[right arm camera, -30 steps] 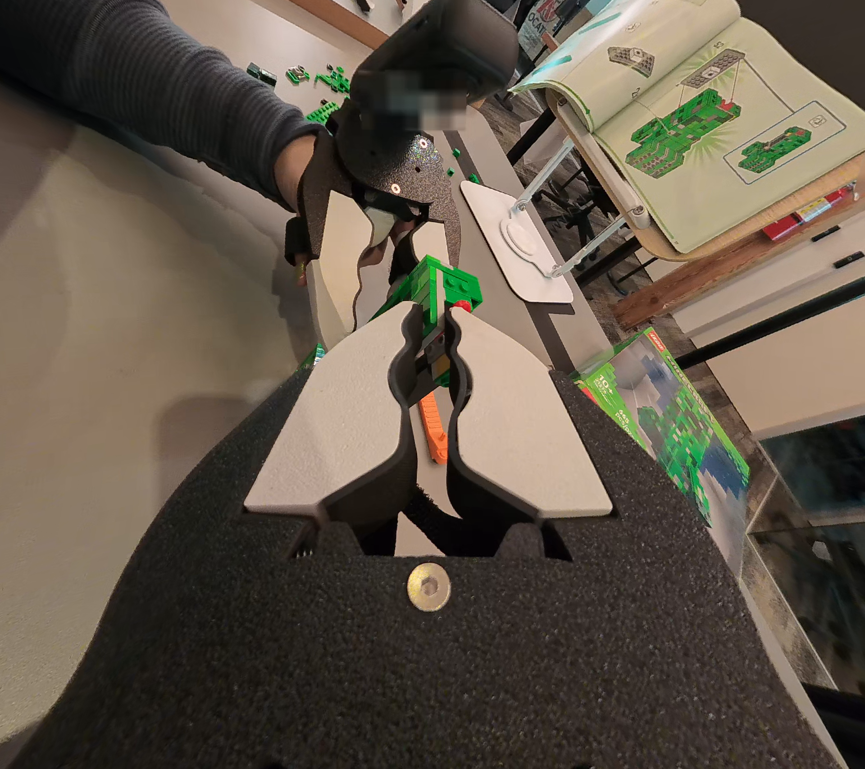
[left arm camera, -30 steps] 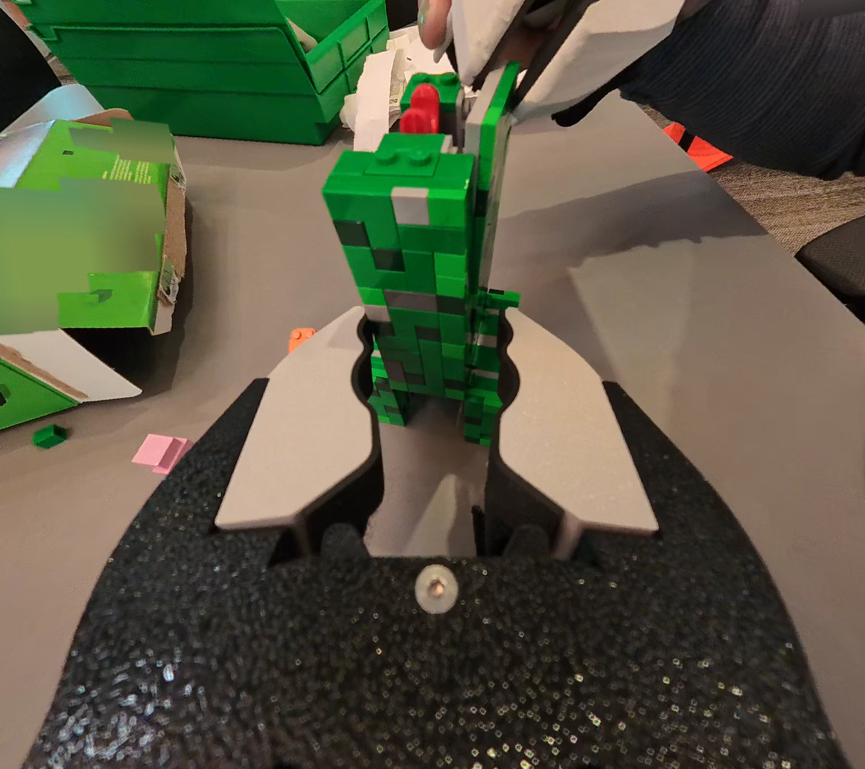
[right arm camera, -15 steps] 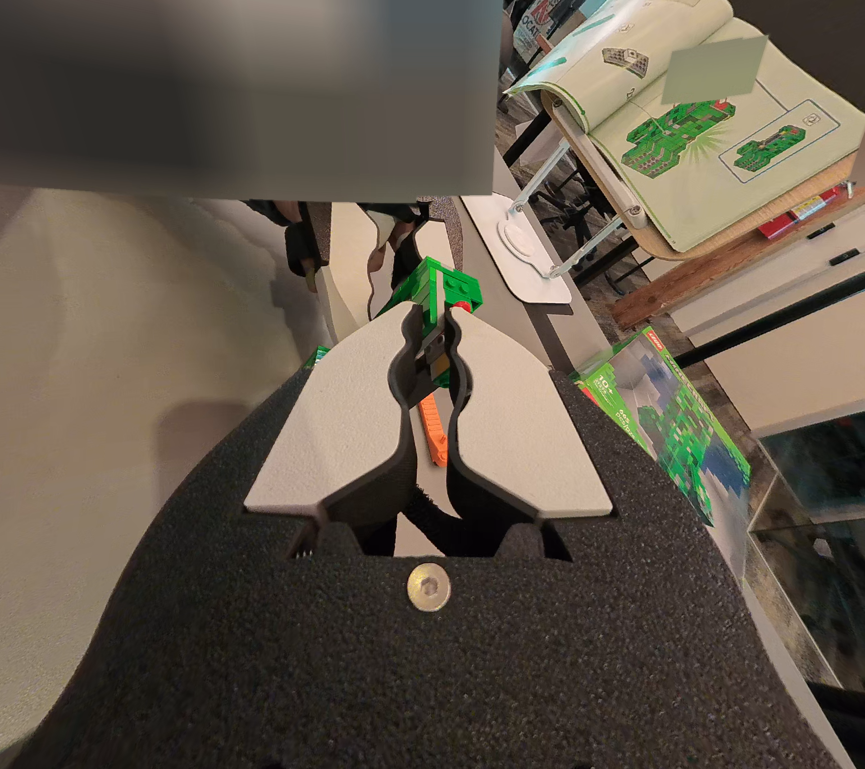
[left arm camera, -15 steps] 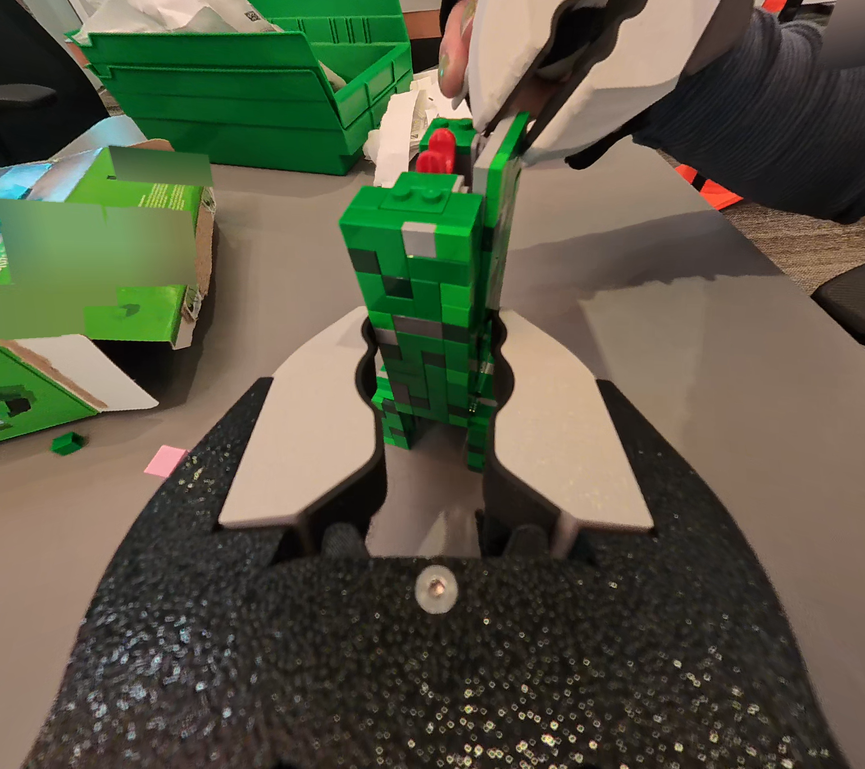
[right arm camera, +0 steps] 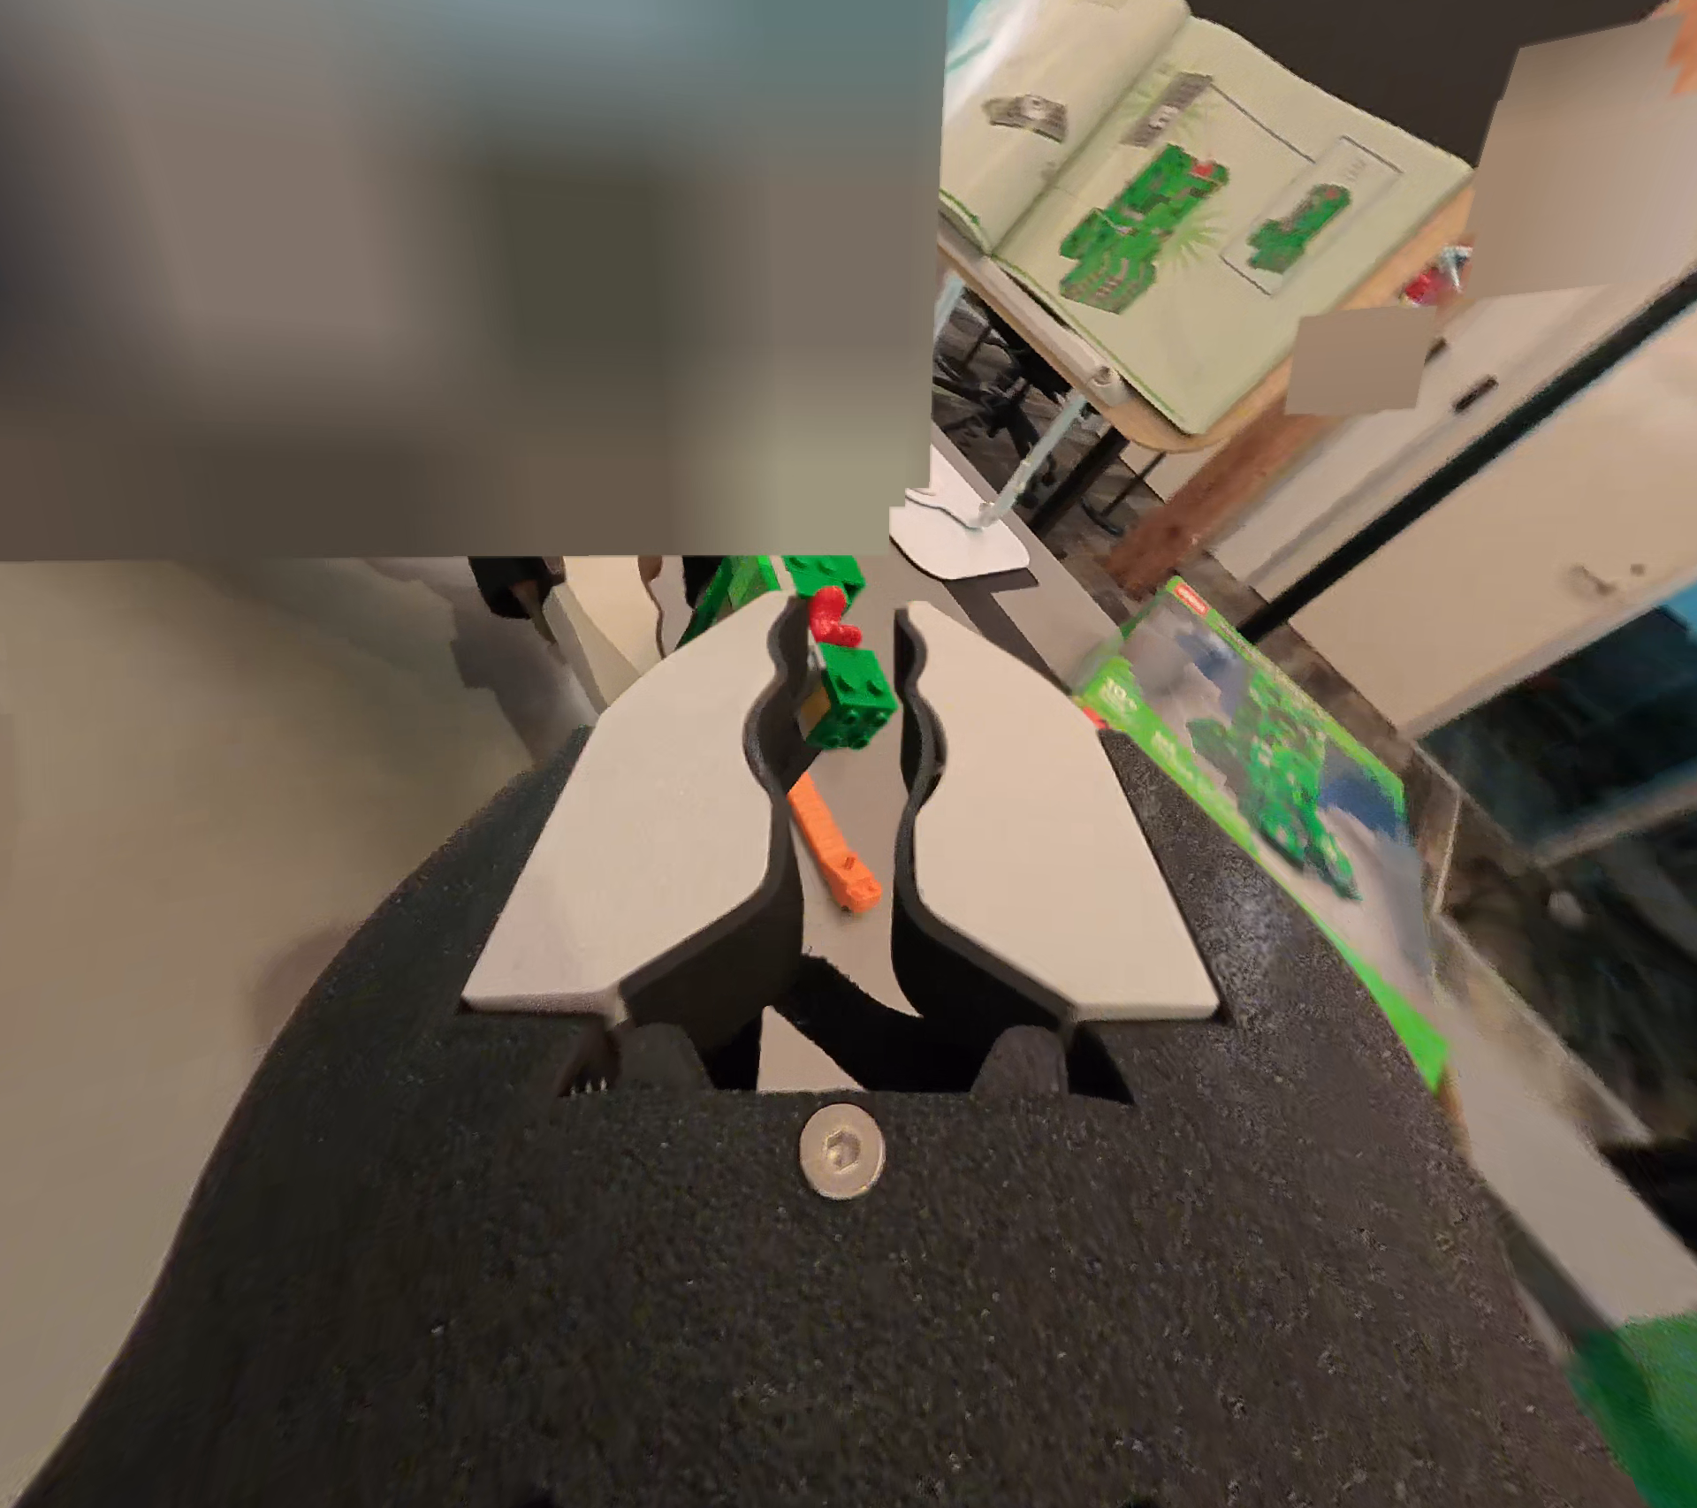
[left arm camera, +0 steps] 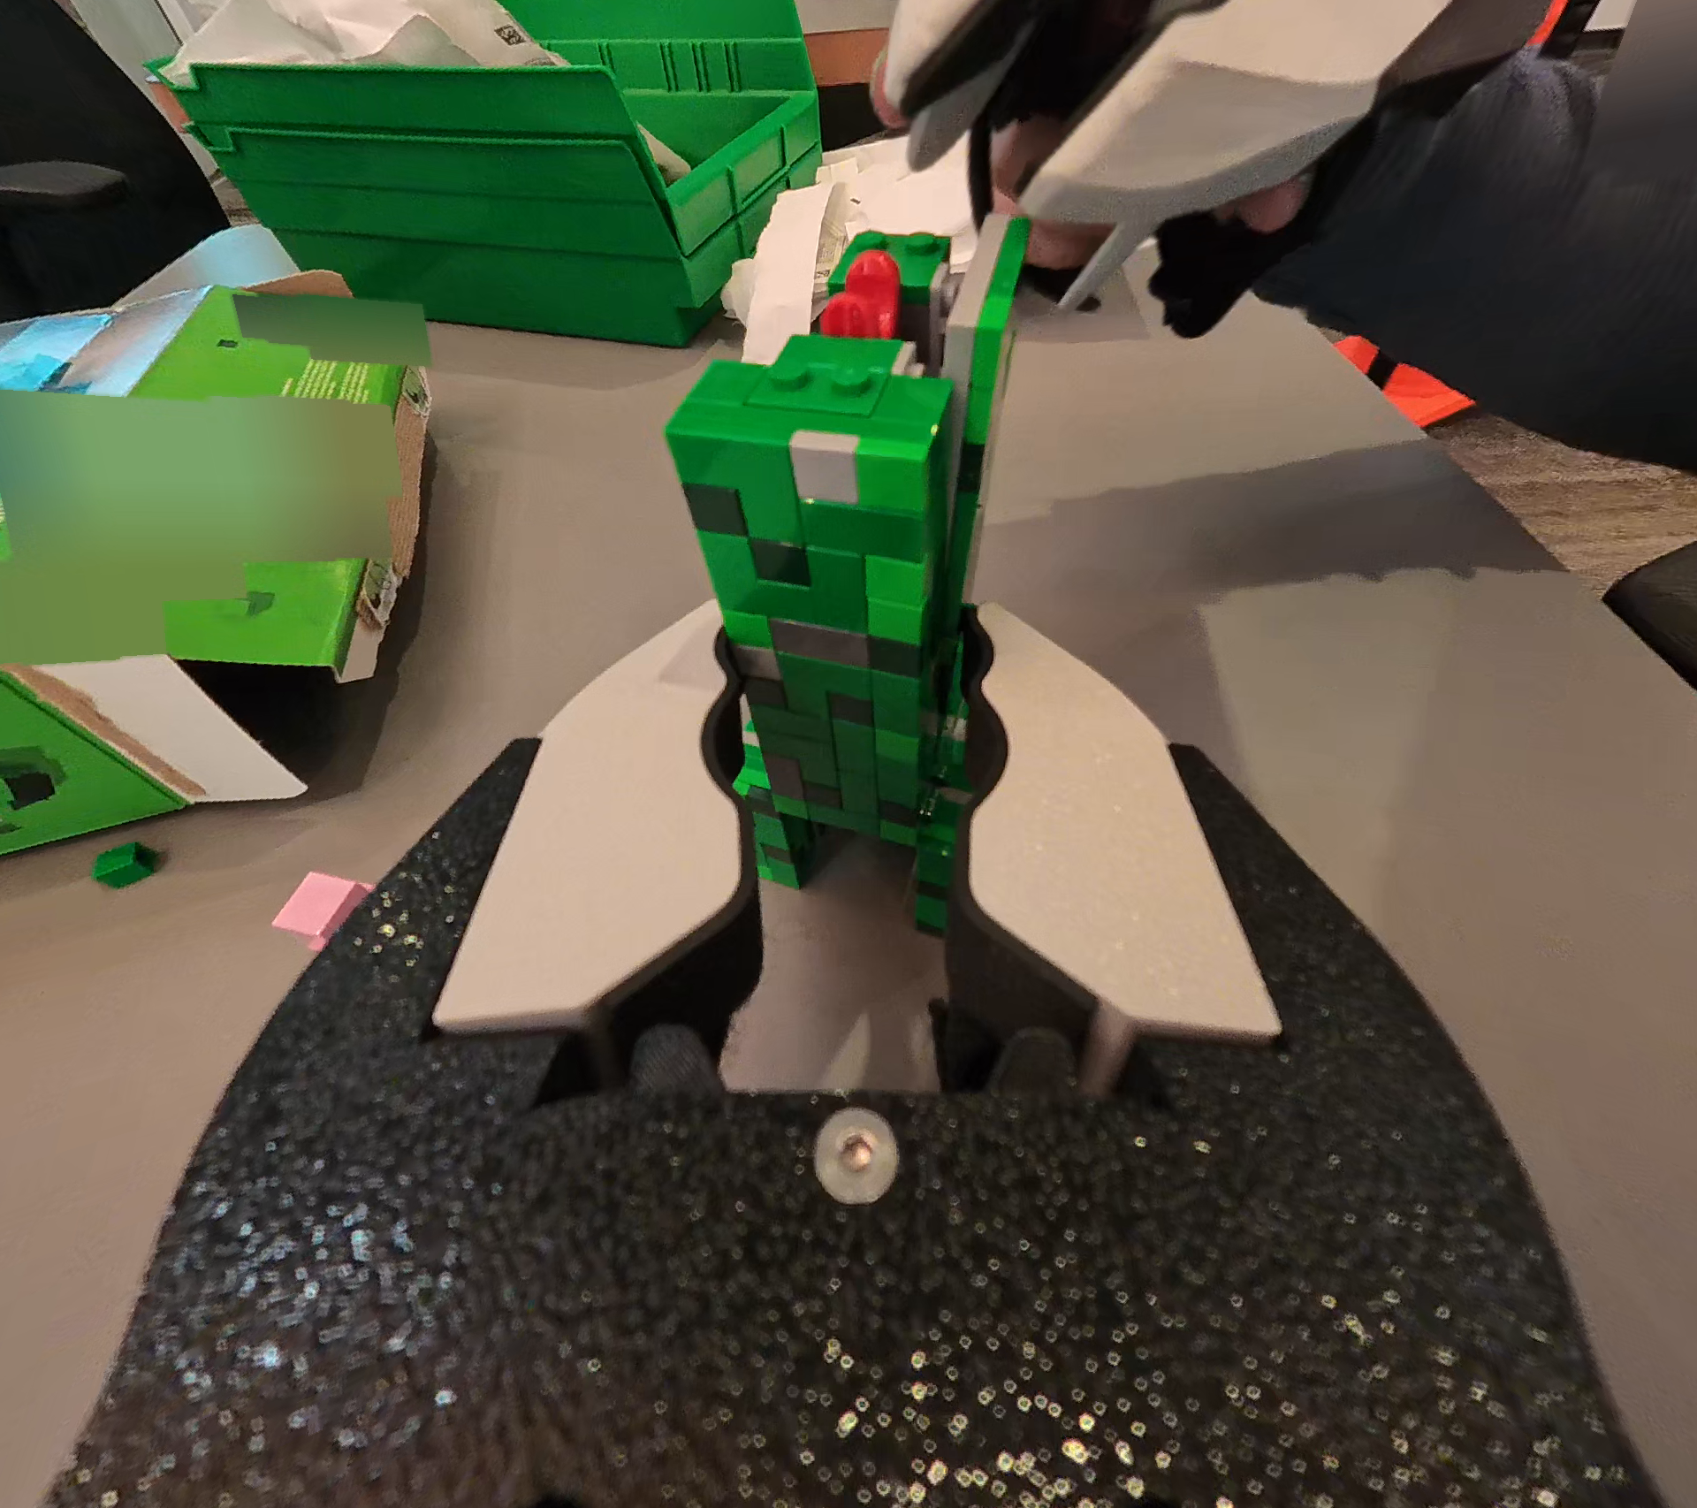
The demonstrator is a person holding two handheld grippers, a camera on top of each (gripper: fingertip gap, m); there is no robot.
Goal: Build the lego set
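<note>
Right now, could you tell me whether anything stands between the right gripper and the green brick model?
Nothing visible does. The right gripper is open at the top of the green brick model, and the model's studded top shows between its fingers. The left gripper grips the model lower down.

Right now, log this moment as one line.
left gripper: shut on green brick figure, upright on grey table | right gripper: open above figure's top, nothing gripped | orange tool: on table

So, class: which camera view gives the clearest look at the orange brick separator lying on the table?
The right wrist view: the orange brick separator lies on the grey table, in plain sight between that tool's fingers. The left wrist view does not show it.
</note>
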